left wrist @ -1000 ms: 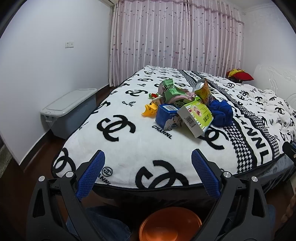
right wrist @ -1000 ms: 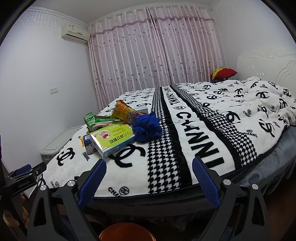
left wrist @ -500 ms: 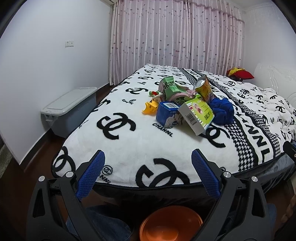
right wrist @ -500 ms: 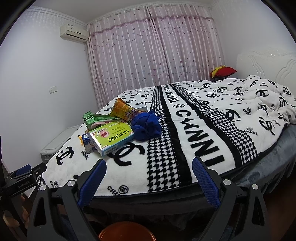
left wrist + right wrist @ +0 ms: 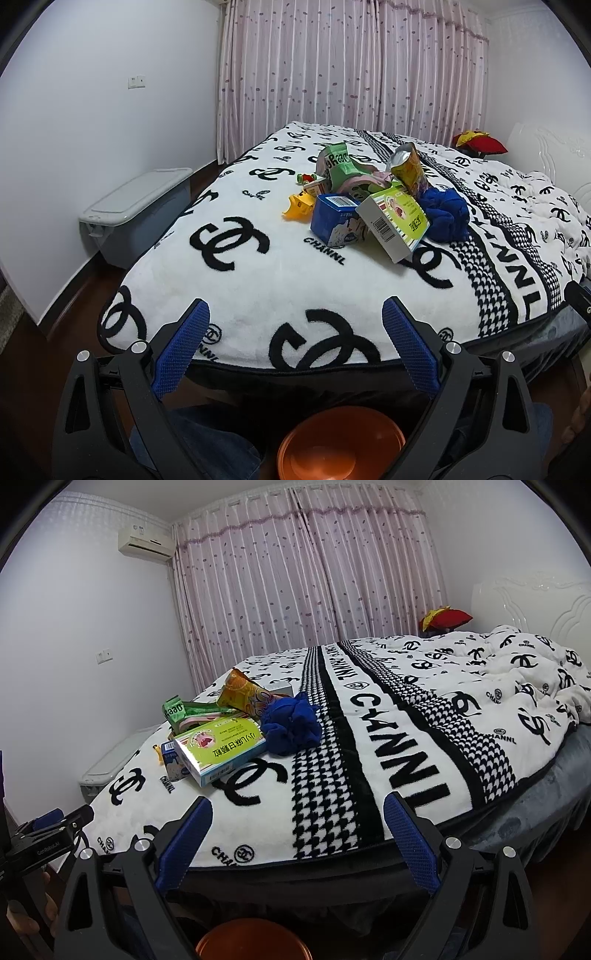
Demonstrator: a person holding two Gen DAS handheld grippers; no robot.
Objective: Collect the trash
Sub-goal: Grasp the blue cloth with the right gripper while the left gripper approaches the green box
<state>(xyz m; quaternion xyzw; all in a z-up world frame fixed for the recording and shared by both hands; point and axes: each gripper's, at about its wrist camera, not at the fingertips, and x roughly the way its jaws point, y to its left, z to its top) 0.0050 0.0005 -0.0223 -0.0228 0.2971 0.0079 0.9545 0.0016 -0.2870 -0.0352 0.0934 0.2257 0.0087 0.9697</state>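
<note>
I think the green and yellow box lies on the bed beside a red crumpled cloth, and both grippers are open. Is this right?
Not quite: the crumpled cloth is blue, not red, as the right wrist view shows. The green and yellow box does lie beside it on the bed, and both grippers are open.

1. The left gripper [image 5: 295, 314] had black plastic arms, blue textured pads [image 5: 181, 349] and silver screws.
2. The right gripper [image 5: 297, 814] matched it (white lettering marked the left's body).
</note>
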